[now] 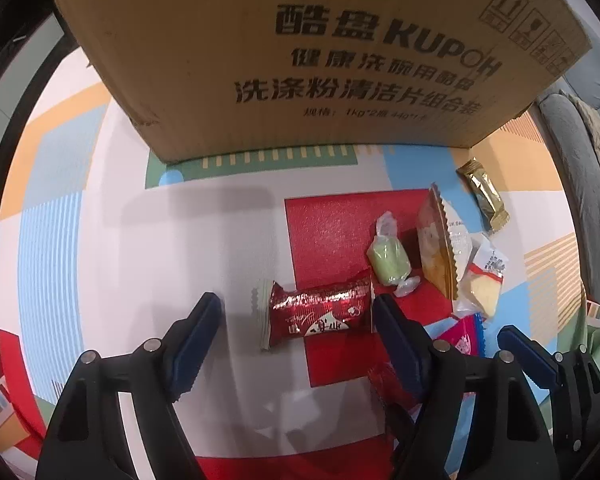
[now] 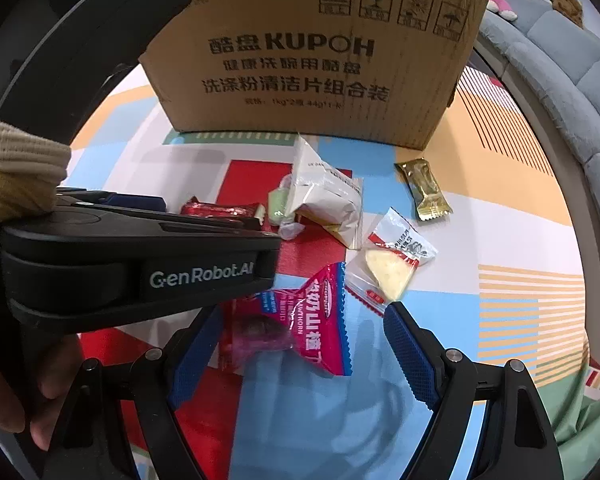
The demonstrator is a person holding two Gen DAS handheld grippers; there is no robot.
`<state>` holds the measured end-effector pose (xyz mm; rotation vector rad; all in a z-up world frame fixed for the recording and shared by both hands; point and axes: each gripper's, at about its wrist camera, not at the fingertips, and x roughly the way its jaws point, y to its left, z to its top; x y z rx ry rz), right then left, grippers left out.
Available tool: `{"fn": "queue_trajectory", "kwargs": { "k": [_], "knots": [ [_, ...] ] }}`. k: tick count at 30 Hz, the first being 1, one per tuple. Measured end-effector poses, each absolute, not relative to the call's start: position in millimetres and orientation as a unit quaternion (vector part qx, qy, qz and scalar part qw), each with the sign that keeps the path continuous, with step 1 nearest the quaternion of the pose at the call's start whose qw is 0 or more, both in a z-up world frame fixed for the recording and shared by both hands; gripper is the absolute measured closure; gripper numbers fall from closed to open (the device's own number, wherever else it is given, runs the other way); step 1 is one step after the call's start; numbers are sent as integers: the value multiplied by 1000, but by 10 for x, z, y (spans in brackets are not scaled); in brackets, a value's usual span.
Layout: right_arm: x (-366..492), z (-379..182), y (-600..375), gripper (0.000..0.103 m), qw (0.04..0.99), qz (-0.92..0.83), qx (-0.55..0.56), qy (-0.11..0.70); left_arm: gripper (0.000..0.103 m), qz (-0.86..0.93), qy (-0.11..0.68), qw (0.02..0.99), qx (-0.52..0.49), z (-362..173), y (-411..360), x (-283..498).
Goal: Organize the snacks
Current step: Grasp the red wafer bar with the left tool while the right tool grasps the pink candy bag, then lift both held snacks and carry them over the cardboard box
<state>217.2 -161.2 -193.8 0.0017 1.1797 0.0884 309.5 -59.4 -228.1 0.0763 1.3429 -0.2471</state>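
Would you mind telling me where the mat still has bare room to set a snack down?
The mat lies bare left of the red foil snack, up to the cardboard box. Bare too is the stretch right of the gold packet. It is crowded around the green candy and the pink hawthorn packet.

Six wrapped snacks lie flat on the mat: red packet (image 1: 320,312), pink packet (image 2: 300,320) among them.

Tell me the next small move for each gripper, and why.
Probably lower both and close: the left gripper stands open around the red foil snack, the right gripper open around the pink hawthorn packet. Neither is gripped yet.
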Motion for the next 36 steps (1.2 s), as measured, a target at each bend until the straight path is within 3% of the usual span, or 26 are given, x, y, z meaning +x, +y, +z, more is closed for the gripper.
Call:
{"fn": "queue_trajectory", "kwargs": {
  "k": [6,8,13,15,22,36],
  "knots": [
    [2190,-2004,-1623,21,825,37,8,563,27,-111,615,780,37,-2277,-565,3167],
    [2196,-2013,-1624,27,824,37,11,565,29,-111,612,782,38,-2254,-623,3148],
    [2222,-2071,-1676,56,816,40,27,576,45,-117,606,786,42,-2185,-626,3017],
    [2226,-2070,-1690,59,817,39,28,575,47,-117,606,786,42,-2205,-640,2972],
    [2230,-2019,-1768,64,820,38,34,570,53,-115,602,789,46,-2149,-712,2890],
    [2130,-1690,-1750,66,837,41,34,544,54,-101,594,797,44,-1984,-622,2624]
  ]
}}
